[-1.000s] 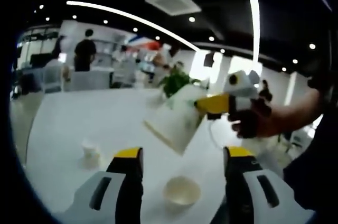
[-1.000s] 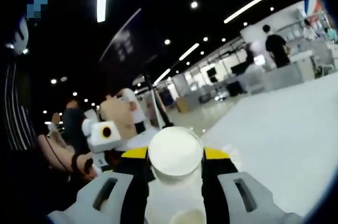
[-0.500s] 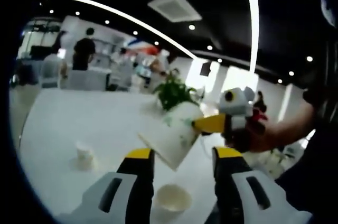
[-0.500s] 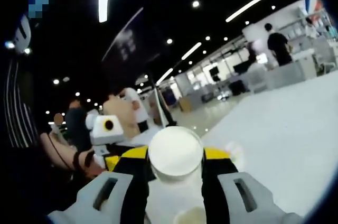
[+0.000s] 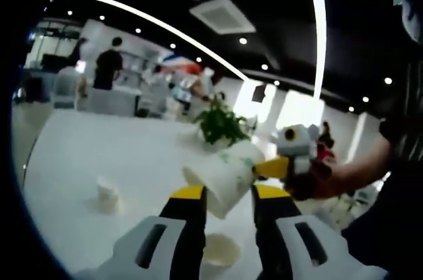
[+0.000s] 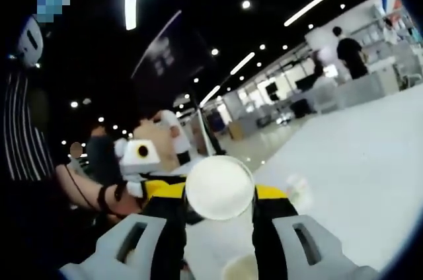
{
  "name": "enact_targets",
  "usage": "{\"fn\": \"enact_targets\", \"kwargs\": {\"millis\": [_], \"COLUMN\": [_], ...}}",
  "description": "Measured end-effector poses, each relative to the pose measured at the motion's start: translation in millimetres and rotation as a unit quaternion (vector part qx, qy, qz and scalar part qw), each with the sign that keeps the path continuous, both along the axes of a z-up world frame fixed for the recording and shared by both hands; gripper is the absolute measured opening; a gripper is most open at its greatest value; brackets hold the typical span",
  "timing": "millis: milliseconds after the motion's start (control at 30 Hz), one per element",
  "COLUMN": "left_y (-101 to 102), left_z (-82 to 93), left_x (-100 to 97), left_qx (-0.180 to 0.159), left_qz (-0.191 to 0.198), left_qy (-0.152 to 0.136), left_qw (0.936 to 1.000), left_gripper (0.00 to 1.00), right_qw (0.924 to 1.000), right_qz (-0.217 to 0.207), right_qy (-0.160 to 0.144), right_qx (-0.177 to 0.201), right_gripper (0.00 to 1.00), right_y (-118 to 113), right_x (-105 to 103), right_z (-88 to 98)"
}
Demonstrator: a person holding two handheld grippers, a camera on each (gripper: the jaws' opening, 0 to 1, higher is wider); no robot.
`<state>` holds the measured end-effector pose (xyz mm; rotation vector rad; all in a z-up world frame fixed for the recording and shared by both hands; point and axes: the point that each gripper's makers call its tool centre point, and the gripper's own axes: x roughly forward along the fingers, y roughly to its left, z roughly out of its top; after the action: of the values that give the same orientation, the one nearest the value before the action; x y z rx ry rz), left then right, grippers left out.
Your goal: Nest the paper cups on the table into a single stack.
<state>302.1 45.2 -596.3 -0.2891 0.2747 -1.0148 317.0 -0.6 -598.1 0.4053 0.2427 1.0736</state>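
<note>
Left gripper view — held cup [image 5: 223,184], pinched by the right gripper [image 6: 220,209], has come between the left gripper [image 5: 228,197]'s narrowed jaws, contact unclear; open cup [image 5: 218,251] on table [image 5: 79,154] at 6 o'clock, small cup [image 5: 108,191] at 9 — handover likely near.

A big open showroom or office hall is stretching around the white table [image 5: 99,148] — ceiling light strips [image 5: 316,22] glowing overhead, people [image 5: 108,63] standing at counters beyond it.

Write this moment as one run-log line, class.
right gripper: shut on paper cup, tilted in air | left gripper: jaws flank that cup, contact unclear | table: open cup, small cup apart
</note>
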Motion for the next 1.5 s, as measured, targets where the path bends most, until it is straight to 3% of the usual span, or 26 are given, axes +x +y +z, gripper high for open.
{"fn": "enact_targets", "kwargs": {"millis": [333,800,1133,1233,1500], "left_y": [-1,4,1,-1,-6], "left_z": [8.3,13.4,15.7,16.5,17.8], "left_x": [0.5,-0.9,-11.8,-14.4,-22.0], "left_qx": [-0.005,-0.003,0.015,0.034,0.055], "left_qz": [-0.009,-0.032,-0.066,-0.081,-0.123], "left_qy": [-0.007,-0.004,-0.005,-0.019,-0.011], "left_qw": [0.9999,0.9995,0.9977,0.996,0.9909], "left_gripper": [0.14,0.07,0.04,0.04,0.01], "right_qw": [0.9997,0.998,0.9964,0.9964,0.9959], "right_qz": [0.019,0.059,0.076,0.076,0.076], "right_qy": [0.007,-0.003,-0.011,-0.009,-0.015], "right_qx": [0.014,-0.02,-0.036,-0.036,-0.046], "right_gripper": [0.35,0.35,0.34,0.33,0.31], "right_y": [-2,6,6,5,3], "right_x": [-8,-20,-27,-28,-27], "right_z": [-5.4,-21.1,-31.2,-33.6,-35.9]}}
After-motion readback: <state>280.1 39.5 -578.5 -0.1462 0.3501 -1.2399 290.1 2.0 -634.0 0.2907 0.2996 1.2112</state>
